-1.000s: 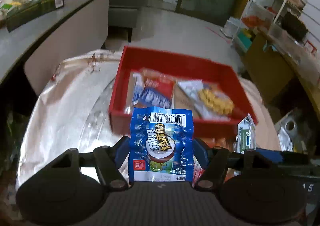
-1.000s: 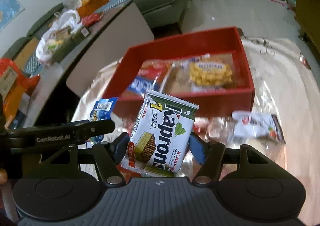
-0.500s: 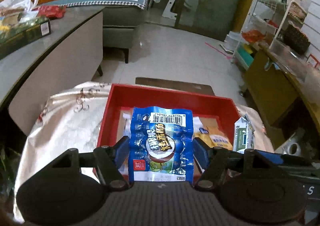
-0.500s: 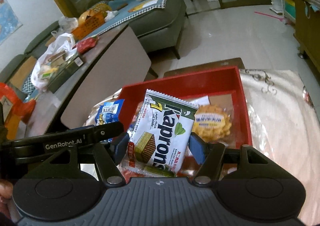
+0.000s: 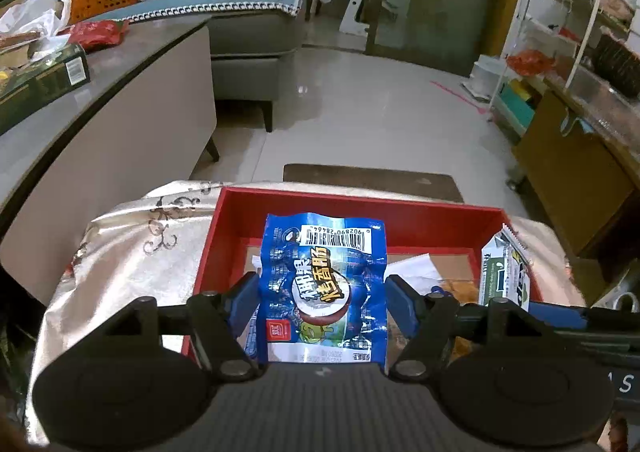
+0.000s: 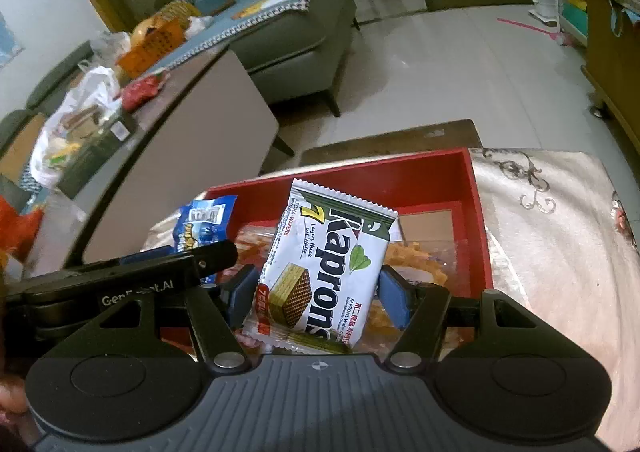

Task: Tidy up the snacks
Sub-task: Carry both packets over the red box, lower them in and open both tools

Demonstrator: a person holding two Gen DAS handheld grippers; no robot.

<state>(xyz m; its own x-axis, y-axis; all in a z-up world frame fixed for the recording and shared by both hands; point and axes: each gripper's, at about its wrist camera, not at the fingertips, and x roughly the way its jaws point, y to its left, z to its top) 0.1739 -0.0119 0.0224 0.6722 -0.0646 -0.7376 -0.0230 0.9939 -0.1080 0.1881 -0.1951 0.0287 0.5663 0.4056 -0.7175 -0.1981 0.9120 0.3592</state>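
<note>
blue packet between fingers, over red tray

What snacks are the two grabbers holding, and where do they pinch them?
Left gripper pinches the blue snack packet by its lower side edges. Right gripper pinches the Kaprons wafer packet likewise.

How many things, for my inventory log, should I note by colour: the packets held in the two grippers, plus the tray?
Blue: 1, the blue snack packet in the left gripper
White-and-green: 1, the Kaprons wafer packet in the right gripper
Red: 1, the red tray
Total: 3
Packets lying inside the tray are too hidden to count.
</note>
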